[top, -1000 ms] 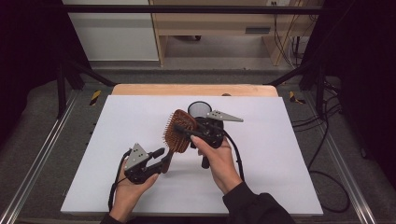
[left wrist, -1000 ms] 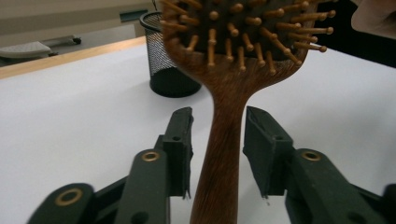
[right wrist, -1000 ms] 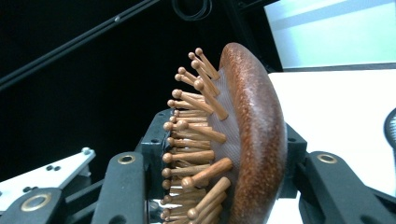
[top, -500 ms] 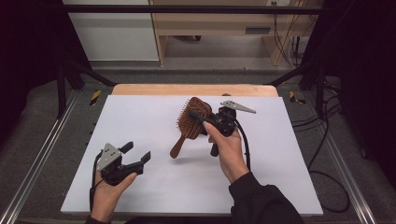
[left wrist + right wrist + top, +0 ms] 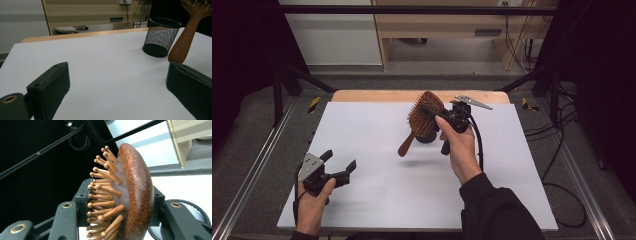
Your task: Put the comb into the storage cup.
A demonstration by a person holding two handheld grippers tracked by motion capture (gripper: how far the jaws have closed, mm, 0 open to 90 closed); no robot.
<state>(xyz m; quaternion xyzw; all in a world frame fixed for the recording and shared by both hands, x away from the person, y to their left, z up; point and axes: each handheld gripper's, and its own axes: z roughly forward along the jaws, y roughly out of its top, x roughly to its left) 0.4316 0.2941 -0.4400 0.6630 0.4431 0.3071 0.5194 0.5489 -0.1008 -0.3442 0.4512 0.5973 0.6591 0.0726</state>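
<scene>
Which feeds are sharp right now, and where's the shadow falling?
High view: soft overall, with the hairbrush casting a faint shadow on the white table below its handle. Left gripper view: mesh cup crisp, near jaws blurred. Right gripper view: bristles sharp, dark background.

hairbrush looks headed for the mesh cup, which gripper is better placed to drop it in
Right. The right gripper is shut on the hairbrush and holds it in the air just above the black mesh cup. The left gripper is open and empty, near the table's front left corner, far from the cup.
</scene>
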